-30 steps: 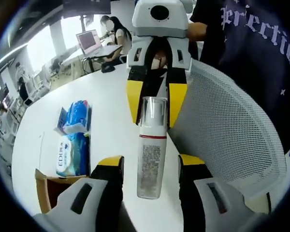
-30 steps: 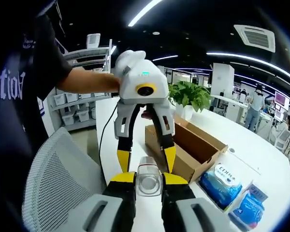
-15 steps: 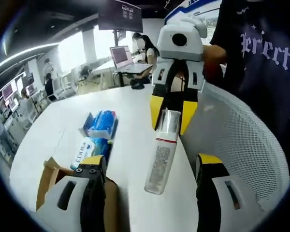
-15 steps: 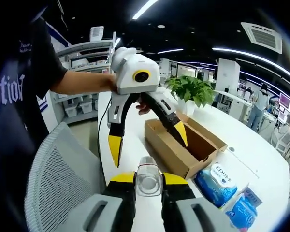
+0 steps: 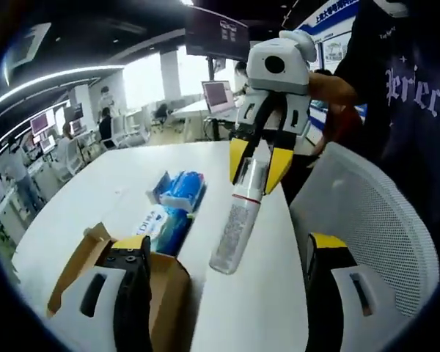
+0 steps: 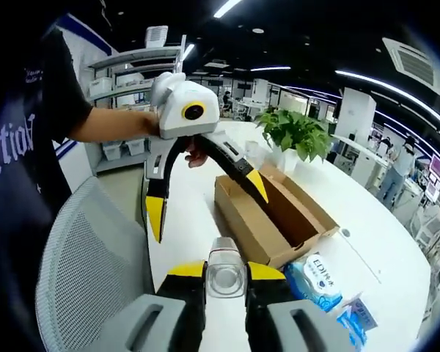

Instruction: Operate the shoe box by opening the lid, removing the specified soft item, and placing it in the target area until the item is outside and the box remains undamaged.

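1. Right claw point(image 6: 226, 275) is clamping the spray bottle point(image 5: 238, 220) by its cap, long axis dangling toward 7 o'clock above the counter point(image 5: 117, 183).
2. Left claw point(image 6: 205, 196) is gaping empty; shoe box point(image 6: 268, 213) is sitting open at its 4 o'clock.

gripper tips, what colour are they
Yellow tips on the right gripper, best seen in the left gripper view.

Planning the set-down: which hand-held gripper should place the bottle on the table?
Right hand-held gripper: it is shut on the bottle. The left hand-held gripper is open, off the bottle.
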{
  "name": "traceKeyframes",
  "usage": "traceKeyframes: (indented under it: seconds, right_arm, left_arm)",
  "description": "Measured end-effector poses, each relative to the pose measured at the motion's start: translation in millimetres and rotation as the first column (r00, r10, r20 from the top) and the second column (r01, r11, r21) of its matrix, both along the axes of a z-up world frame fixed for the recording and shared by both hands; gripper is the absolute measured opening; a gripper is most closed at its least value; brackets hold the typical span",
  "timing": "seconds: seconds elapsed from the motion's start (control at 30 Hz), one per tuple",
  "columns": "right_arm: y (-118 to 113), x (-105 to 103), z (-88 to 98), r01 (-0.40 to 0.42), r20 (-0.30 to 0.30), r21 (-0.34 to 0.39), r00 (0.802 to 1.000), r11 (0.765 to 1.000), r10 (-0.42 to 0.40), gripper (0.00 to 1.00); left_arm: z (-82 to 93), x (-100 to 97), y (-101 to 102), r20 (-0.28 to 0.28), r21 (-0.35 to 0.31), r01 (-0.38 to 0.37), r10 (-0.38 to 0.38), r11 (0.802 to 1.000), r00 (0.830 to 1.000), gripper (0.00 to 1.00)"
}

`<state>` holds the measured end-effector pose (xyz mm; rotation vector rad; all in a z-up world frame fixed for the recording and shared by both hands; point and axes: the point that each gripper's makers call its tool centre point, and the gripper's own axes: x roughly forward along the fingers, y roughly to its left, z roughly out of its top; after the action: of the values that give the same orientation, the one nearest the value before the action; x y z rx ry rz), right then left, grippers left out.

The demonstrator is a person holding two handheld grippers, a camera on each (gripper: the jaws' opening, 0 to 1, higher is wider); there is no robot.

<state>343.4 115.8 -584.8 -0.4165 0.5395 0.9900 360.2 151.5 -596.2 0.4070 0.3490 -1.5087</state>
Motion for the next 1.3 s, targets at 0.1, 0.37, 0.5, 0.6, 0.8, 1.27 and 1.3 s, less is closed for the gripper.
traceKeyframes:
  seconds: [0.1,0.37,0.5,0.6,0.8,1.27,1.3]
  right_arm:
    - [-2,4,4.2,-0.016,0.011,-0.019,1.0,1.0,0.016,0.14]
    - [-9,18,15.6,-0.056,0.029,-0.076,0.998,0.996,0.059,0.14]
    - [-14,28,20.2,-0.078,0.026,-0.096,0.996,0.992,0.081,0.14]
    - [-20,37,21.7,-0.078,0.023,-0.106,0.996,0.991,0.081,0.14]
    - [-28,50,22.8,-0.098,0.027,-0.152,0.994,0.984,0.103,0.14]
    - [-46,89,26.7,-0.144,0.024,-0.263,0.988,0.954,0.155,0.14]
    - [-47,92,26.3,-0.147,0.023,-0.272,0.987,0.951,0.159,0.14]
  left_arm:
    - [-2.4,2.7,4,0.014,0.01,-0.04,0.04,0.999,0.999,0.9]
    - [2.4,4.5,12,0.007,-0.011,-0.119,0.119,0.993,0.993,0.95]
    - [4.8,2.6,18,-0.003,-0.017,-0.161,0.161,0.987,0.987,0.97]
    - [4.7,2.3,20,-0.014,-0.03,-0.188,0.187,0.982,0.982,0.99]
    - [3.2,2.4,28,-0.029,-0.036,-0.23,0.229,0.972,0.973,0.99]
    - [-0.2,1.2,47,-0.047,-0.042,-0.298,0.296,0.954,0.954,0.99]
    - [0.6,2.1,49,-0.055,-0.049,-0.309,0.306,0.95,0.95,0.99]
